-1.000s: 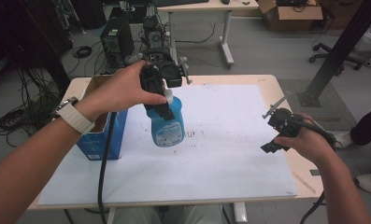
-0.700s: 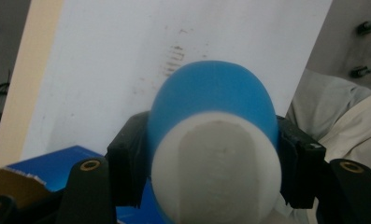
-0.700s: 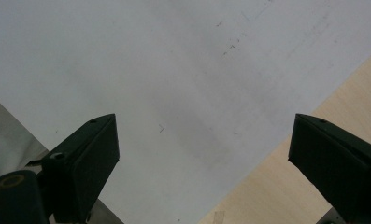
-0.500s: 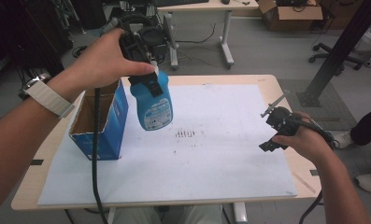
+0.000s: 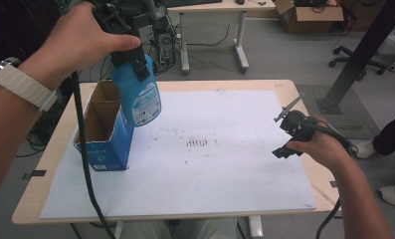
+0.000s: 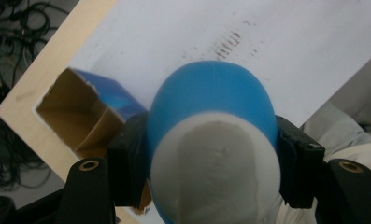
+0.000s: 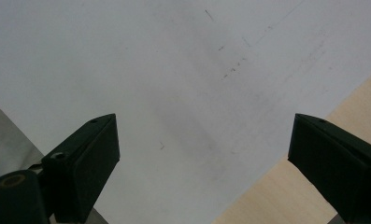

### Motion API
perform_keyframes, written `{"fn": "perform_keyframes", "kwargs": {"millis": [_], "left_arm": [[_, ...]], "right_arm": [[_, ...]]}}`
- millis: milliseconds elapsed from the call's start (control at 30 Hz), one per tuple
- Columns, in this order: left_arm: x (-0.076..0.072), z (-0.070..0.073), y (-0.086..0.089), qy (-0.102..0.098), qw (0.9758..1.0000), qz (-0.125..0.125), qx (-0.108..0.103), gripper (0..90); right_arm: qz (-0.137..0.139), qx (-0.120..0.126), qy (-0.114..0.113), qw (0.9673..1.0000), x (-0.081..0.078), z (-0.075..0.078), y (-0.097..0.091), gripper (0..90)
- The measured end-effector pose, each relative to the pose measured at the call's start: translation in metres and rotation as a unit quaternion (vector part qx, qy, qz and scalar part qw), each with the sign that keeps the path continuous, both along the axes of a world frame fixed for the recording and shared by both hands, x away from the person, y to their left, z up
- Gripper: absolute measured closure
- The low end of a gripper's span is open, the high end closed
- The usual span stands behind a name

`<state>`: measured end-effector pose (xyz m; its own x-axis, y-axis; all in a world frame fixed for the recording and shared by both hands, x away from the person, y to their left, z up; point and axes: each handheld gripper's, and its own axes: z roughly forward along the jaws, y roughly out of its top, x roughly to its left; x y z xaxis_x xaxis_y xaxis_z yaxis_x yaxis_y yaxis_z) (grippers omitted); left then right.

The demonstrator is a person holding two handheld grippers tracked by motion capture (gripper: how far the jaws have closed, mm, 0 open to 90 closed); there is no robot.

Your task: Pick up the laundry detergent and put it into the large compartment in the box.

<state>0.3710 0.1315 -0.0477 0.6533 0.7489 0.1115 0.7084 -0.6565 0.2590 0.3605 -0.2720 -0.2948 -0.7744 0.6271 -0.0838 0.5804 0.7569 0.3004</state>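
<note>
A blue bottle (image 5: 139, 94) is gripped by the left tongs (image 5: 130, 59) and held in the air, tilted, just above the open blue carton (image 5: 103, 132), whose brown inside is seen bare. The label's writing cannot be read. The right tongs (image 5: 284, 134) are held released over the bench (image 5: 294, 87).

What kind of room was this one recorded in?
Most likely a lab or office workroom. Behind the table stands a desk with computer gear and loose cables under it, a rolling office chair sits on the grey floor, and a cardboard box lies further back.
</note>
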Motion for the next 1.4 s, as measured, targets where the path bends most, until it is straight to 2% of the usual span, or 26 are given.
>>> {"fn": "perform_keyframes", "kwargs": {"millis": [133,267,367,500,567,633,767,933,1133,1300,1400], "left_arm": [[0.003,0.006,0.017,-0.003,0.9987,0.051,-0.008,37.8],[0.006,0.010,0.033,-0.004,0.9945,0.104,-0.015,37.8],[0.010,0.010,0.043,-0.008,0.9904,0.137,-0.012,37.8],[0.014,0.008,0.056,-0.009,0.9855,0.169,-0.010,37.9],[0.016,0.008,0.061,-0.011,0.9823,0.187,-0.009,37.9],[0.017,0.009,0.066,-0.013,0.9781,0.208,-0.007,37.8],[0.020,0.009,0.074,-0.014,0.9722,0.234,-0.008,37.9],[0.023,0.006,0.084,-0.012,0.9661,0.257,-0.014,37.9],[0.027,-0.006,0.095,-0.014,0.9585,0.284,-0.013,37.9],[0.031,-0.020,0.102,-0.008,0.9556,0.295,-0.007,37.9],[0.033,-0.029,0.107,-0.006,0.9537,0.301,-0.012,37.9]], "right_arm": [[0.003,0.000,0.001,1.0000,0.001,0.000,0.002,8.8],[0.005,0.001,-0.001,1.0000,0.002,0.001,0.005,8.8],[0.009,-0.001,-0.002,1.0000,0.004,0.003,0.008,8.7],[0.012,-0.003,-0.006,0.9999,0.006,0.006,0.011,8.8],[0.013,-0.004,-0.006,0.9999,0.006,0.006,0.012,8.9],[0.013,-0.006,-0.006,0.9999,0.007,0.005,0.013,8.9],[0.012,-0.010,-0.005,0.9999,0.008,0.004,0.013,8.9],[0.012,-0.011,-0.005,0.9999,0.009,0.003,0.014,8.9],[0.011,-0.011,-0.006,0.9999,0.009,0.003,0.013,8.9],[0.012,-0.010,-0.010,0.9998,0.009,0.003,0.013,8.9],[0.012,-0.011,-0.009,0.9998,0.009,0.002,0.013,8.8]]}}
